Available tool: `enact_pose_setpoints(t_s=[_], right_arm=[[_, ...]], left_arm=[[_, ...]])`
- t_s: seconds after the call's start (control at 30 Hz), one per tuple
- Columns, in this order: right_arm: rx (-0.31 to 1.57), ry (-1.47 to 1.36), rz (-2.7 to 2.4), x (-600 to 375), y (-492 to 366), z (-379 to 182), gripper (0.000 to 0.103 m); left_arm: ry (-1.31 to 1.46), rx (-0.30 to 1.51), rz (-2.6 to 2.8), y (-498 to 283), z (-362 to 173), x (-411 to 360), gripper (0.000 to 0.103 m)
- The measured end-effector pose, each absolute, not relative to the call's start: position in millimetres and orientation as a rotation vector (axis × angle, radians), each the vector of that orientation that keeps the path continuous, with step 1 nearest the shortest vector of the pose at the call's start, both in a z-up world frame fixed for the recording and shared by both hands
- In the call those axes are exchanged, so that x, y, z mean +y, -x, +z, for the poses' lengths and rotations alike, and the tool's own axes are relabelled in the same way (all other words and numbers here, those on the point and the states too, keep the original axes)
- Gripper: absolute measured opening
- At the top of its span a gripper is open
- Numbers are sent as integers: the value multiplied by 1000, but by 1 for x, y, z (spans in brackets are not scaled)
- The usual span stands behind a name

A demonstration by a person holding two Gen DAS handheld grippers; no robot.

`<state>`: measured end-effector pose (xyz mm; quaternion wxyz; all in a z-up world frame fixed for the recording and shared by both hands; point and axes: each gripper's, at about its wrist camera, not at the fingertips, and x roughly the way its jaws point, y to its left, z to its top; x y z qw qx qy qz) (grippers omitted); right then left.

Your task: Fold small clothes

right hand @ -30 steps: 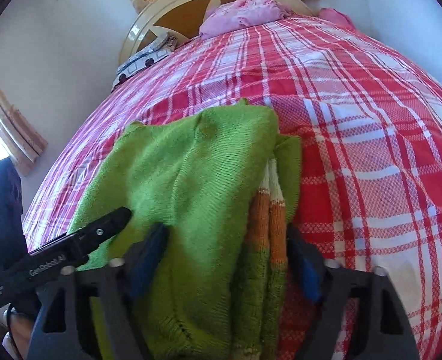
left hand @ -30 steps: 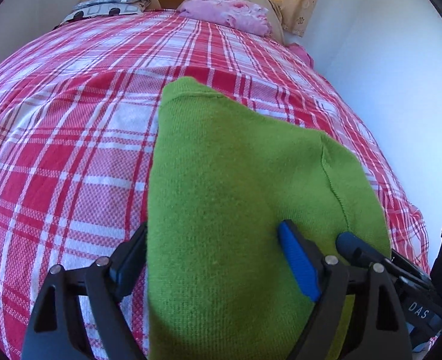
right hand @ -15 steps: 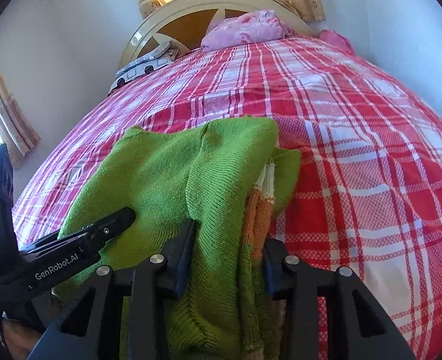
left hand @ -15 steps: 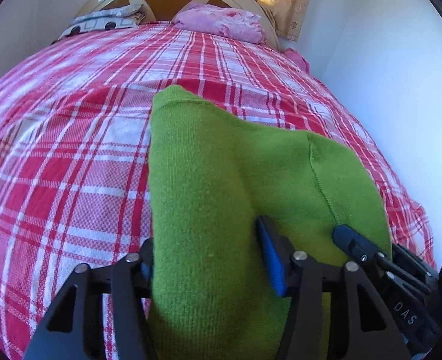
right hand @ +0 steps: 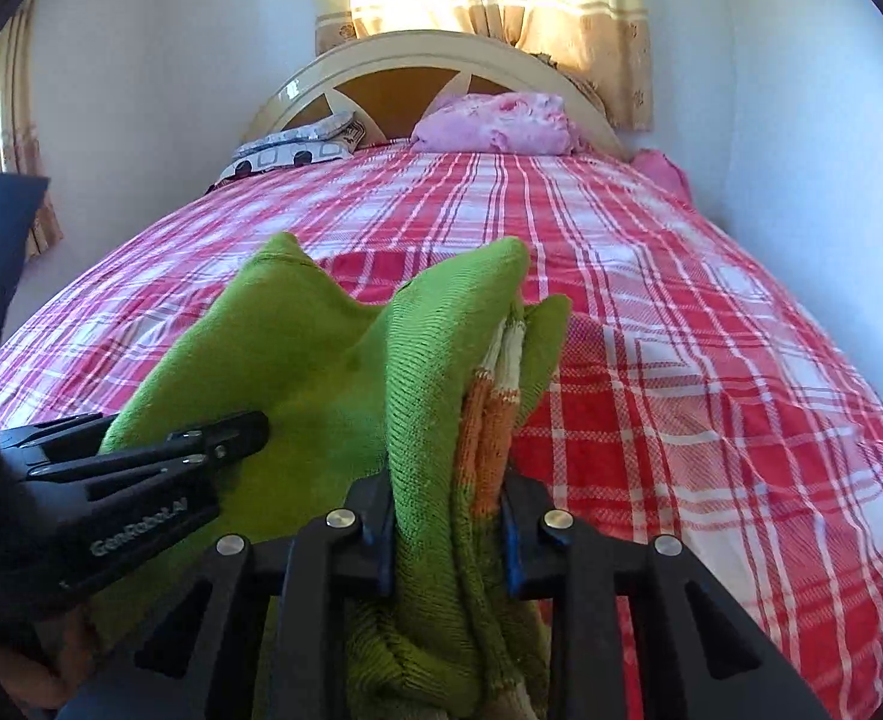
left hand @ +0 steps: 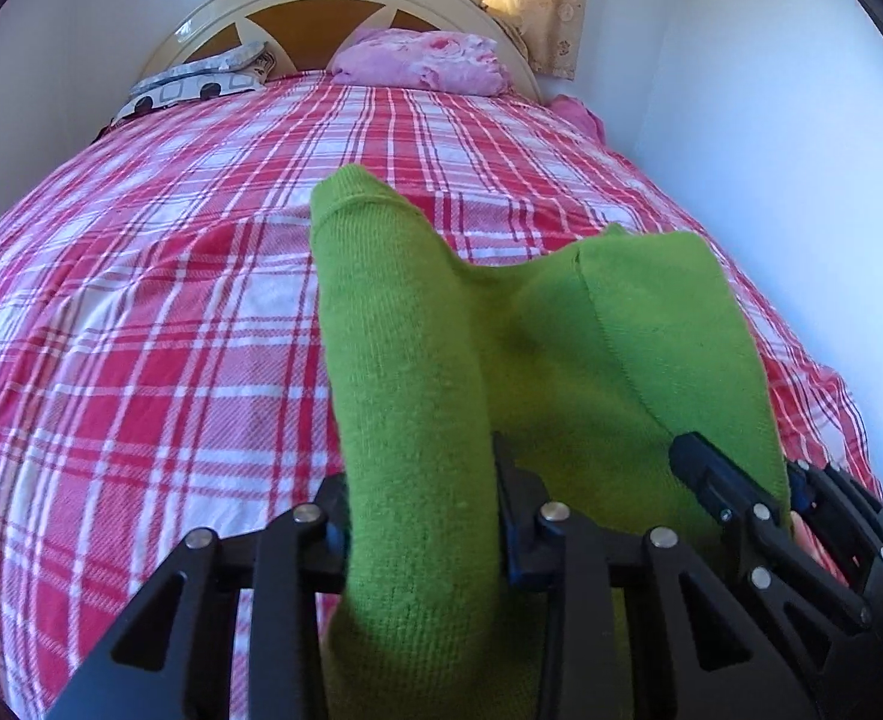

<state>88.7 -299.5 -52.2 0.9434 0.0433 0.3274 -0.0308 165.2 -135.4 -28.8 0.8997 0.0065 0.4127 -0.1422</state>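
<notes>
Both tongs have closed and lifted: the left tongs point(left hand: 420, 516) and right tongs point(right hand: 447, 516) each clench the green sweater point(left hand: 501, 360), bunched at lower centre above the plaid bed point(left hand: 141, 360). Thick knit could slip out, spoiling the fold.

In the right wrist view, the word "GenRoboLAI" stands in pale letters on the black body of the left tongs point(right hand: 249, 429); its last letters are hard to read. No other text is readable.
</notes>
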Motion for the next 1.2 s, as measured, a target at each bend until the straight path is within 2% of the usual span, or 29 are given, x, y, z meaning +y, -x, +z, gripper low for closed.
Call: enact_pose_setpoints(t_s=[0.53,1.2], right_arm=[[664,-381,-6,-257,-10,-41,26],[692,-380,54,-185,33,-43,26]], left_arm=[[-89,852,-251,-95,-12,-89,35],[-103,835,-197,-46,-16,-23,35]])
